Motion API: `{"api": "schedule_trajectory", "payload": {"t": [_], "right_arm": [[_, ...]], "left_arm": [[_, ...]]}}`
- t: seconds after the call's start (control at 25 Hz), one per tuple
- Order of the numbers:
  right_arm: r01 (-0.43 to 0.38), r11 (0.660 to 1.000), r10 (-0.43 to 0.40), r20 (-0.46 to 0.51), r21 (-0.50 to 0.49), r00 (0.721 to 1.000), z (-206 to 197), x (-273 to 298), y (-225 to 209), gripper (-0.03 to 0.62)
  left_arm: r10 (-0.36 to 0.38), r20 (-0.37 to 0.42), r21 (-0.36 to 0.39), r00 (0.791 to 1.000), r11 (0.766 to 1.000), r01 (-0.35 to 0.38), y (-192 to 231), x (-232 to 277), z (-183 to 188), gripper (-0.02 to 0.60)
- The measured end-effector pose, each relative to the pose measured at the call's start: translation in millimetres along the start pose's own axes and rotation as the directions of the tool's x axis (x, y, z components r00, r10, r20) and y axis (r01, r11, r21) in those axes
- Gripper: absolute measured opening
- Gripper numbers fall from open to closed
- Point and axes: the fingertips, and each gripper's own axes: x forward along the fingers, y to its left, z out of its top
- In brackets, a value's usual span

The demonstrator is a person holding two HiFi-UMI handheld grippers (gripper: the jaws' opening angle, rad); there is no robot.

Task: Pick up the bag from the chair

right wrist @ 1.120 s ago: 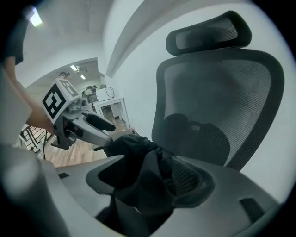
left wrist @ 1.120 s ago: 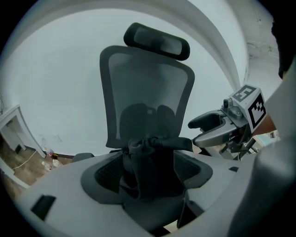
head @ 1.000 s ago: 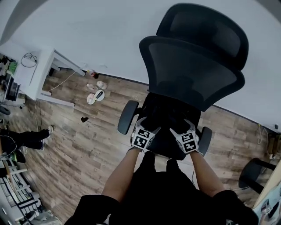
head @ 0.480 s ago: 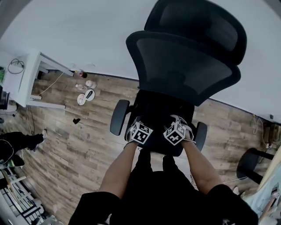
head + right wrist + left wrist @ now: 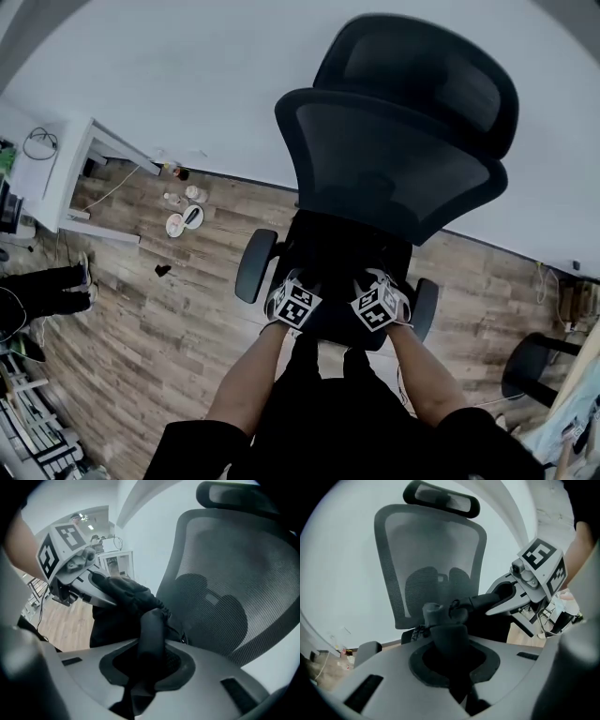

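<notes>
A black bag [image 5: 342, 255] lies on the seat of a black mesh-backed office chair [image 5: 394, 159]. Both grippers are at the bag's near edge, close together. My left gripper [image 5: 302, 286] is shut on a black bag handle [image 5: 445, 632], which rises out between its jaws. My right gripper [image 5: 367, 286] is shut on another black handle [image 5: 151, 637]. In the left gripper view the right gripper [image 5: 513, 592] shows with dark fabric in its jaws. The right gripper view shows the left gripper [image 5: 89, 590] against the bag [image 5: 123, 595]. The fingertips are hidden by fabric.
Armrests [image 5: 255, 265] [image 5: 424, 305] flank the seat. A white wall stands behind the chair. A white desk [image 5: 66, 159] and small items on the wooden floor [image 5: 183, 217] are at the left, with a person's legs [image 5: 47, 291] there. Another chair base [image 5: 534, 361] sits at the right.
The two grippers have drawn closer together at the bag's front edge. The right one moved left toward the left one.
</notes>
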Motion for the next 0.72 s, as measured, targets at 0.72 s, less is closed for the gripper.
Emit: {"api": "schedule_trajectory", "payload": {"t": [0.72], "right_arm": [[0.019, 0.966, -0.135, 0.44, 0.259, 0.888, 78, -130, -44, 0.067]], "left_arm": [[-0.022, 0.412, -0.046, 0.911, 0.998, 0.045, -12, -122, 126, 0.043]]}}
